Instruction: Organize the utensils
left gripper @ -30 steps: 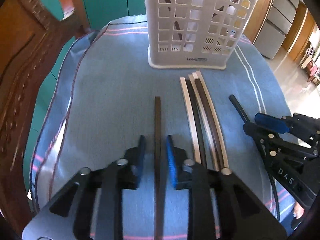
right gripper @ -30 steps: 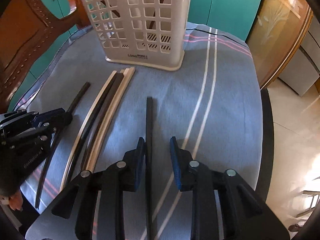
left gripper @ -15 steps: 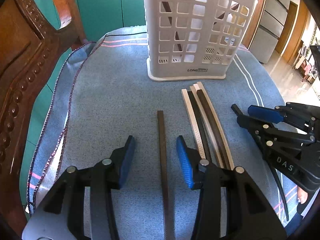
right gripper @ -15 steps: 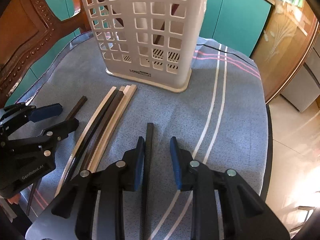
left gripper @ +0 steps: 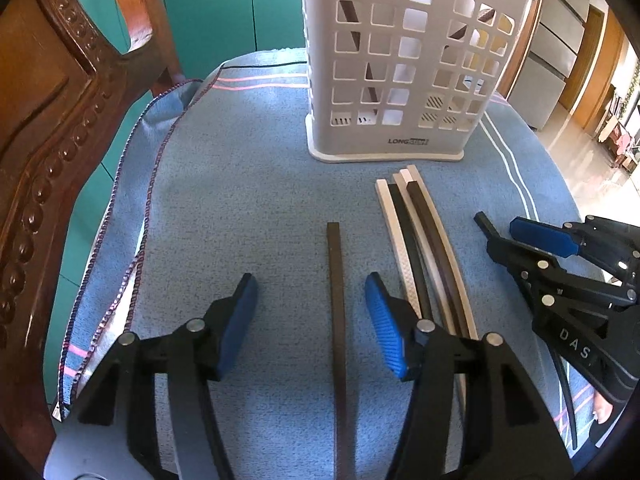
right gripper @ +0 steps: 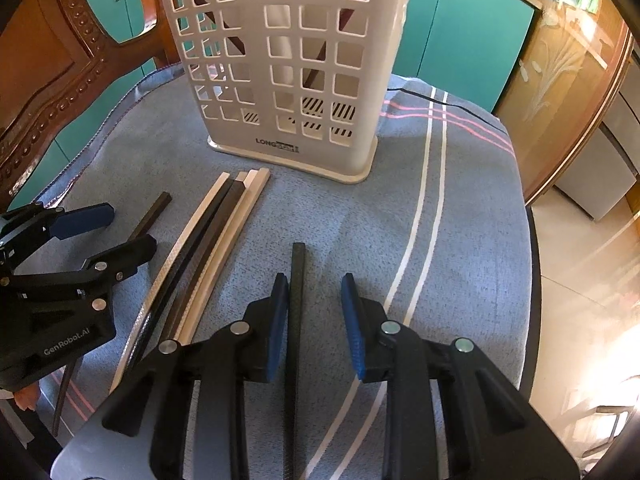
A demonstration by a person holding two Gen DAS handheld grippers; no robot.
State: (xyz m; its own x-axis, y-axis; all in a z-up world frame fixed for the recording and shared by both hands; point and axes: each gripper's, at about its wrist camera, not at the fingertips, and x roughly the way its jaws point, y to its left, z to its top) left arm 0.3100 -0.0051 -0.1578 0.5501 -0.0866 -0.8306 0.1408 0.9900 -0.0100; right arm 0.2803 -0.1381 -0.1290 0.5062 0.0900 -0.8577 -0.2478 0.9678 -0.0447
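A white slotted utensil holder (left gripper: 404, 64) (right gripper: 288, 72) stands at the back of the blue cloth, with dark sticks inside it. My left gripper (left gripper: 310, 320) is open over a dark chopstick (left gripper: 335, 300) lying between its fingers. My right gripper (right gripper: 314, 316) is open around a black chopstick (right gripper: 297, 280), which lies close to the left pad. It also shows in the left wrist view (left gripper: 560, 264). A bundle of white and dark chopsticks (left gripper: 420, 240) (right gripper: 212, 248) lies between the two grippers.
A carved wooden chair back (left gripper: 44, 128) stands at the left edge of the table. The blue cloth (right gripper: 460, 208) with white stripes covers the round table, whose right edge drops to the floor. Teal cabinets (right gripper: 452, 32) stand behind.
Both grippers have opened wider and drawn back along their chopsticks. The left one opened most. Both chopsticks stay flat on the cloth.
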